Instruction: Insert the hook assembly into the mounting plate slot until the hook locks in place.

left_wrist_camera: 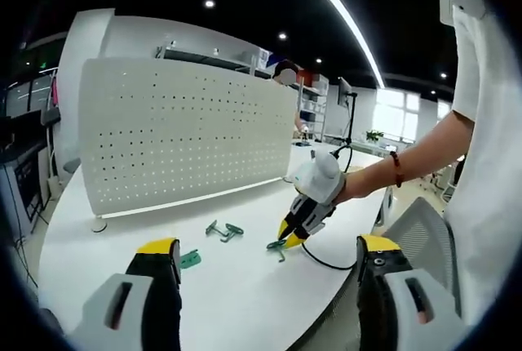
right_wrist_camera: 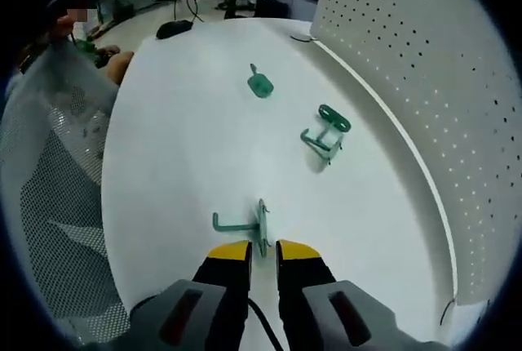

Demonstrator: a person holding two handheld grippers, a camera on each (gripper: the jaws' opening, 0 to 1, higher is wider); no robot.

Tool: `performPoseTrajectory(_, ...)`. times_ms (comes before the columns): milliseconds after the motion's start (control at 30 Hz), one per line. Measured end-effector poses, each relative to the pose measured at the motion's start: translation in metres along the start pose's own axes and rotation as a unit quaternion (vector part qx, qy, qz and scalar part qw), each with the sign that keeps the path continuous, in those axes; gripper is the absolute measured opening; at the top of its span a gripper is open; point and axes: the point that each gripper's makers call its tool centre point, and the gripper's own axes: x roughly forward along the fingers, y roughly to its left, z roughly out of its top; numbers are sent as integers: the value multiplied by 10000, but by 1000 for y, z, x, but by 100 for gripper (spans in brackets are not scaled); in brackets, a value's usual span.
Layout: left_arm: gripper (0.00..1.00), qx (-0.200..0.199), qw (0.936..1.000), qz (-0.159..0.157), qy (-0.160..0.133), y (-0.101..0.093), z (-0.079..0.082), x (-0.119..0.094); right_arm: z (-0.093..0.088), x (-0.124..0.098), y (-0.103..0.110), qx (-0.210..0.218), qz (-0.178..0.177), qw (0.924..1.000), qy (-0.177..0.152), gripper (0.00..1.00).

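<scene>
- White round-edged table: carries all the loose parts; a white perforated pegboard panel stands upright along its far side.
- Left gripper, black jaws with yellow tips: raised above the near table edge, jaws wide apart, nothing between them.
- Right gripper, same black-and-yellow build: lowered to the table surface, its tips narrowly parted at either side of the flat plate of a green plastic hook with a long bent arm; whether the tips press on the plate cannot be told. In the left gripper view this gripper is held by a person's hand, a red band on the wrist, with the hook at its tips.
- Second green hook piece, a folded double-arm shape: lies on the table near the pegboard, well apart from the right gripper.
- Small green rounded clip: lies farther along the table, apart from both other green parts; in the left gripper view it sits just beside the left jaw tip.
- Grey mesh chair back: beside the table edge.
</scene>
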Motion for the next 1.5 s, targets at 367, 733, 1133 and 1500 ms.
performPoseTrajectory(367, 91, -40, 10000, -37, 12, 1, 0, 2, -2, 4, 3, -17, 40, 10000, 68, 4)
performPoseTrajectory(733, 91, 51, 10000, -83, 1, -2, 5, 4, 0, 3, 6, 8, 58, 10000, 66, 3)
performPoseTrajectory(1133, 90, -1, 10000, -58, -80, -3, 7, 2, 4, -1, 9, 203, -68, 9997, -87, 3)
performPoseTrajectory(1500, 89, 13, 9998, -109, -190, -7, 14, 3, 12, -13, 10, 392, -281, 9982, -361, 3)
